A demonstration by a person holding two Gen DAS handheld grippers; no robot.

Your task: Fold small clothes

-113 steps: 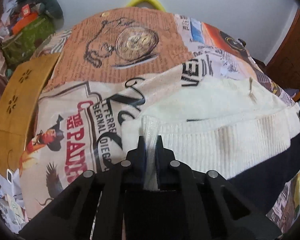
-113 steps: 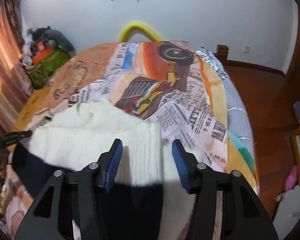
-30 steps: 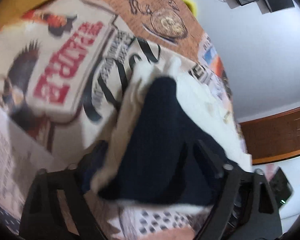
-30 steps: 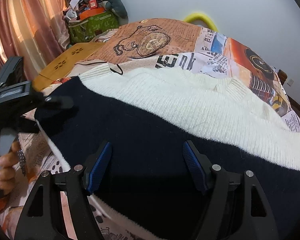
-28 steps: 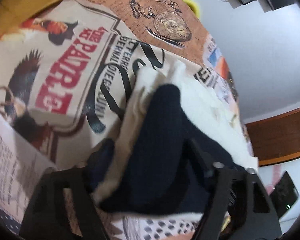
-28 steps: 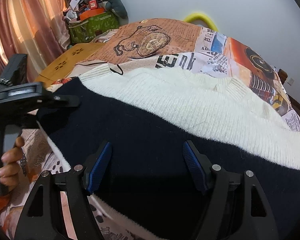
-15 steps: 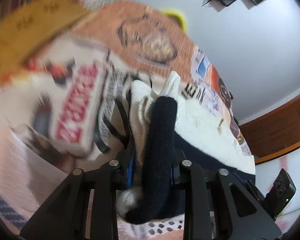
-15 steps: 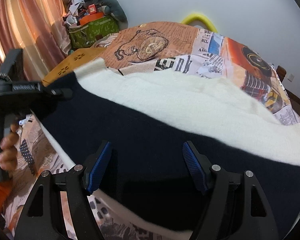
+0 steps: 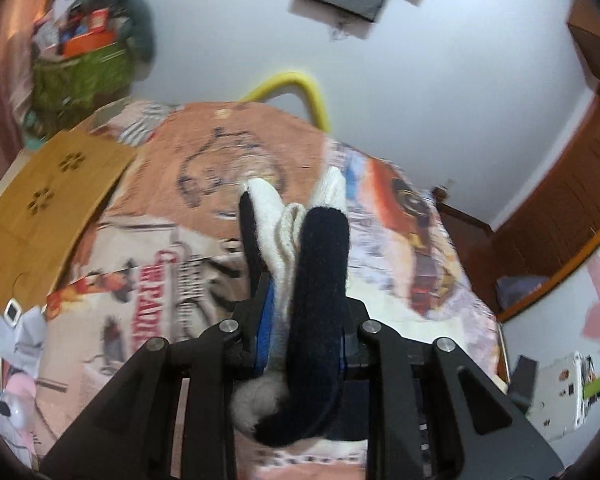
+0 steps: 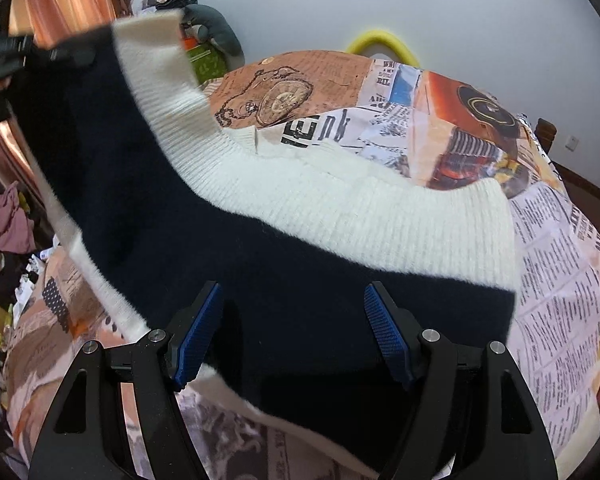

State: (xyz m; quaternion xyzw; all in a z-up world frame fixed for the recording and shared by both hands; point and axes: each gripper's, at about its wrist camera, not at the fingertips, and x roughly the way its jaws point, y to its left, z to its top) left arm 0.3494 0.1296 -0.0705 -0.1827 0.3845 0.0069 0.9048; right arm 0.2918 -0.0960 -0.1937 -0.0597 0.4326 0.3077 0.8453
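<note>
Left gripper clamps a bunched sweater corner, lifted off the bed; right gripper wide, nothing pinched (rest of sweater lies under it)

A navy-and-cream knit sweater lies partly on the bed, its left end lifted up.

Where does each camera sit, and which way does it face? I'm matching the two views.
Left wrist: on the left gripper, looking along fingers shut on a bunched sweater corner, over the bed toward the wall.
Right wrist: on the right gripper, jaws open above the sweater; the left gripper lifts its far corner.
Shared: sweater, bed, yellow hoop, left gripper.
</note>
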